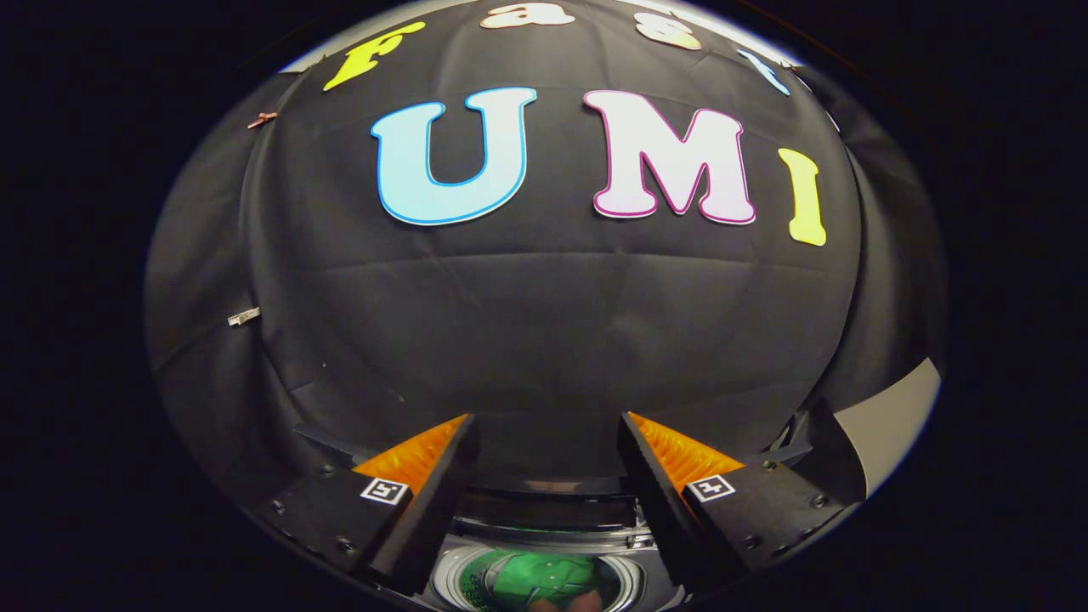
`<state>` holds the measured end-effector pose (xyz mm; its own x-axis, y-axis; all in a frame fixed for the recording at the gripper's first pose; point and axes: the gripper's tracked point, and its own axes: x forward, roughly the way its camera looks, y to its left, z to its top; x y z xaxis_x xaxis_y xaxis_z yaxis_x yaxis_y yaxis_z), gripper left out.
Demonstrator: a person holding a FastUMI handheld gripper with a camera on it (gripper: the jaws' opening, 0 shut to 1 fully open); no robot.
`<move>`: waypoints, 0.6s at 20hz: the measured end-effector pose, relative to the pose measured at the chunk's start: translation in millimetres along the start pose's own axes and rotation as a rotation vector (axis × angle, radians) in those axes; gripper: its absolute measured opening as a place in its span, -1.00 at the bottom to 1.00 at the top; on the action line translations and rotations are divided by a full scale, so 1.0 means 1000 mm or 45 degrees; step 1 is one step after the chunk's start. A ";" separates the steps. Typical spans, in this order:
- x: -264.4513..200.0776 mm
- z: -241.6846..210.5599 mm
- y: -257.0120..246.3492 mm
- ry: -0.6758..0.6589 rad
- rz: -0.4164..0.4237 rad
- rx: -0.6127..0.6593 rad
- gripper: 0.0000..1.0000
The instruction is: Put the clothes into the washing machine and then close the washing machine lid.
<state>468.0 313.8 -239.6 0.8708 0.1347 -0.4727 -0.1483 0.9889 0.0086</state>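
**Green load in the drum, lid yet to close**

Between the two fingers, nothing at all: the gripper (pixel 544 425) hangs with its jaws spread wide, grasping no cloth and touching nothing, pointed out at the booth's black wall (pixel 544 323). Down below, framed in the gap between the fingers, sits the washing machine (pixel 544 527), seen from above, and its round drum opening (pixel 537 582) gapes straight up at the camera. Inside that drum lies something green (pixel 531 578), and by my reckoning that is the clothes already dropped in, though the fisheye squeezes it so small I can't make out folds or whether any edge trails over the rim. A dark band runs across behind the opening, just beyond the drum; that may well be the raised lid (pixel 552 510) or the control panel, and I cannot tell which from here.

So the job in hand, as I judge it, is the lid. To do it well, bring the fingers down behind and over that dark edge, catch it with one finger or a light pinch, and swing it forward in a smooth arc, not a slam. Worth checking first that no green fabric hangs across the rim, because a trapped corner would stop the lid seating flat. Keep the open jaws clear of the drum mouth on the way down.
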 end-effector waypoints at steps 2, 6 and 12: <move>-0.010 -0.004 0.001 -0.011 0.003 -0.002 1.00; -0.023 -0.010 0.003 -0.016 0.016 -0.002 1.00; -0.052 -0.030 0.007 0.009 0.071 0.004 1.00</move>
<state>407.5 312.3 -241.5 0.8578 0.1890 -0.4780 -0.1950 0.9801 0.0377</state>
